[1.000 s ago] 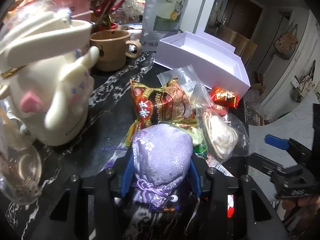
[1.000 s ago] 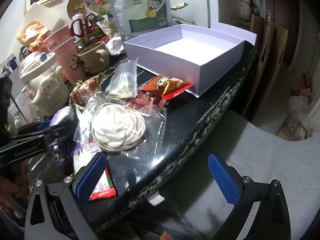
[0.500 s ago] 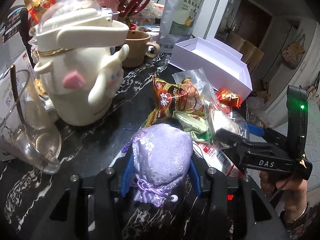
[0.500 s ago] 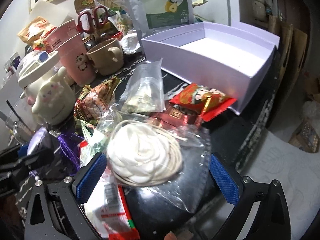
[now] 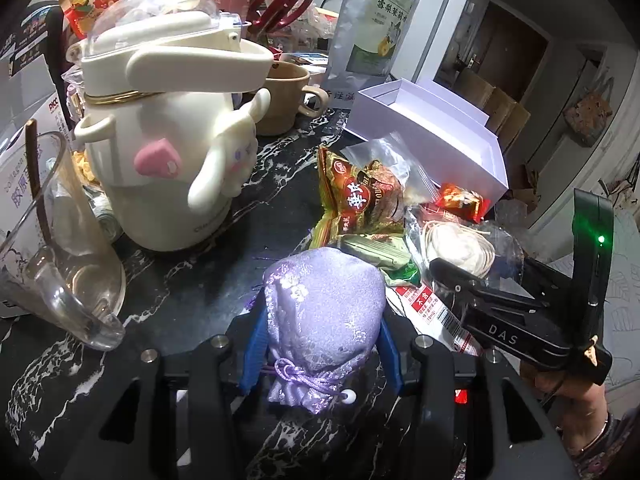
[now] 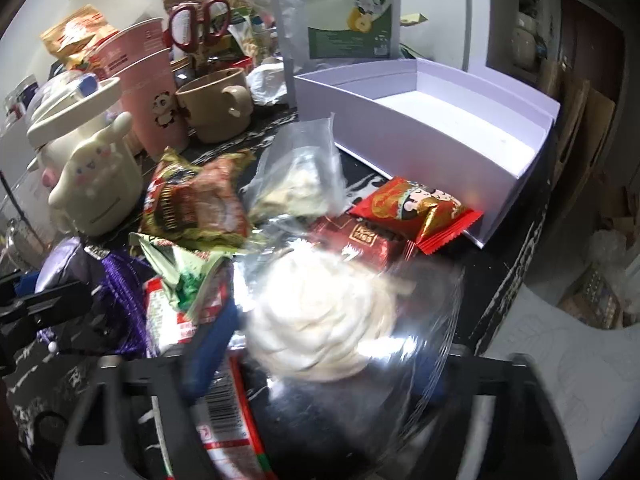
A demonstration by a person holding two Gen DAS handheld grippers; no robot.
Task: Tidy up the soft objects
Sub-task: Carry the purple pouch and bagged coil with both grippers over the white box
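Soft objects lie heaped on the dark marble counter [image 5: 192, 280] ahead of both claws, and none has yet reached the white box [image 6: 440, 136].

**Step in hand.** Two pickups are under way.
- Left claw [image 5: 320, 344]: pressed together on the purple pouch [image 5: 324, 312], blue pads [image 5: 256, 336] against both its sides, drawstring end toward the camera. The pouch sits low over the counter; whether it has lifted clear cannot be told.
- Right claw [image 6: 316, 360]: its jaws have just been closing around the clear bag of white coils [image 6: 332, 320], which lies between them. The picture is blurred here, and the pads probably have not yet pressed the bag; treat the grip as unconfirmed.

**Next move.** In my judgement each claw must carry its item forward and to the right, over the near wall of the box, and let go inside. The right claw needs a firm pinch first: the plastic is slick and the coils may slide within it. A red-and-white packet [image 6: 224, 412] lies under the bag and could be dragged along.

**Containers.**
- White box: open, beyond the snack packets, shows a bare floor.
- Tan mug [image 5: 284, 96]: beyond the left claw, contents hidden.
- Glass cup [image 5: 60, 248]: to the left of the left claw, tilted, holding a brown stick.
- Cream kettle [image 5: 168, 140]: lid on, ahead and left of the pouch.
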